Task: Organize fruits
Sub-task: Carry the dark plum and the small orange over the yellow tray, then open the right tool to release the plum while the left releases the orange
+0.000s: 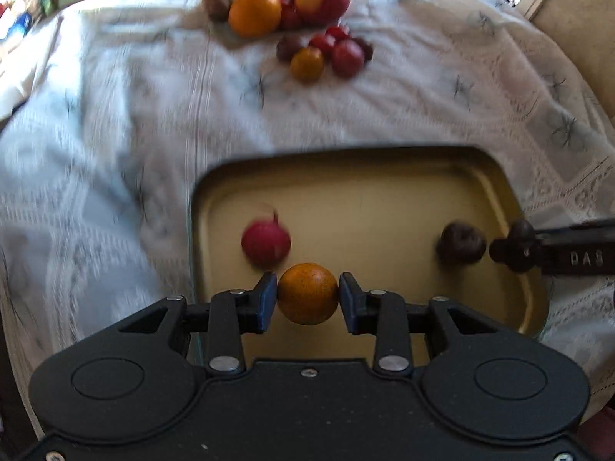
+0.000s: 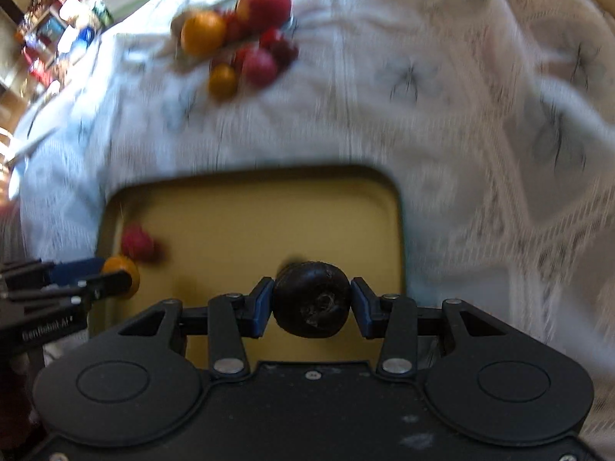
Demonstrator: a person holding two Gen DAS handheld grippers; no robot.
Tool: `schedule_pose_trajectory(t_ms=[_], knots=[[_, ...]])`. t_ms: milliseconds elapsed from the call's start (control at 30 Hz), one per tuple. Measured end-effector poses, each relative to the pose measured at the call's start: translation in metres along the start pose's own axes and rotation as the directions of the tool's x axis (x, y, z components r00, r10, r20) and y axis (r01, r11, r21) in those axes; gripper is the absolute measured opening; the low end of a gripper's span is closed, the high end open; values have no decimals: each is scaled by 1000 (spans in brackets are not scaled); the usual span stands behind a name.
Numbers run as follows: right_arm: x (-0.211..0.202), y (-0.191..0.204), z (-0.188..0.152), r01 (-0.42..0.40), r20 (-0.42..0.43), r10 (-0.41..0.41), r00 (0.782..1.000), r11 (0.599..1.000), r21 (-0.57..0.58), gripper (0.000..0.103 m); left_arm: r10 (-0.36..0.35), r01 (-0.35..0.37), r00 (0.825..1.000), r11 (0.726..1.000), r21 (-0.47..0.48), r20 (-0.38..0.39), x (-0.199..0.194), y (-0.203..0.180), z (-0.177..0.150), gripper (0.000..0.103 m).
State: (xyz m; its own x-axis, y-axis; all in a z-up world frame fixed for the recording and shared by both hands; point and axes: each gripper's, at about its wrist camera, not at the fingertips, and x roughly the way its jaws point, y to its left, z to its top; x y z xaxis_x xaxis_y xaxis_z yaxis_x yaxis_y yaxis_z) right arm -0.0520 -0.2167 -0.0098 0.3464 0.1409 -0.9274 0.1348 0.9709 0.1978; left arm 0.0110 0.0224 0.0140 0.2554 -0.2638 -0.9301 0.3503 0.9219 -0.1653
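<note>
Bright daylight from the far left; heavy motion blur on the tablecloth (image 2: 442,123); fisheye bending at edges

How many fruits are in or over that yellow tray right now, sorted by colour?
Red fruit: 1, lying in the tray.
Orange fruit: 1, gripped in the left claw.
Dark fruit: 1, gripped in the right claw.
Total: 3.

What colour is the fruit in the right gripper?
Very dark, nearly black fruit; clearest in the right wrist view.
</note>
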Motion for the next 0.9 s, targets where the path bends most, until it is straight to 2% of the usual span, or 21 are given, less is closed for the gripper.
schedule_pose_trajectory(t_ms=[233,467,633,733,900], knots=[[9,14,-37,-14,-49,11,999,998,-57,44,10,-12,999,999,-30,-36,12,0,-18,44],[6,19,-42,-11,-32,8,999,997,-73,45,76,-76,997,997,-16,11,7,2,-23,43],[5,22,-44,-9,-14,7,1000,995,-98,44,94,-94,995,996,-9,43,1,1,-24,43],[-2,22,-45,-33,-8,32,999,994,-104,45,95,-95,995,995,-10,40,0,1,-24,43],[-4,22,-46,-29,-4,29,1000,994,-108,45,97,-97,995,995,-7,25,3,0,-24,43]])
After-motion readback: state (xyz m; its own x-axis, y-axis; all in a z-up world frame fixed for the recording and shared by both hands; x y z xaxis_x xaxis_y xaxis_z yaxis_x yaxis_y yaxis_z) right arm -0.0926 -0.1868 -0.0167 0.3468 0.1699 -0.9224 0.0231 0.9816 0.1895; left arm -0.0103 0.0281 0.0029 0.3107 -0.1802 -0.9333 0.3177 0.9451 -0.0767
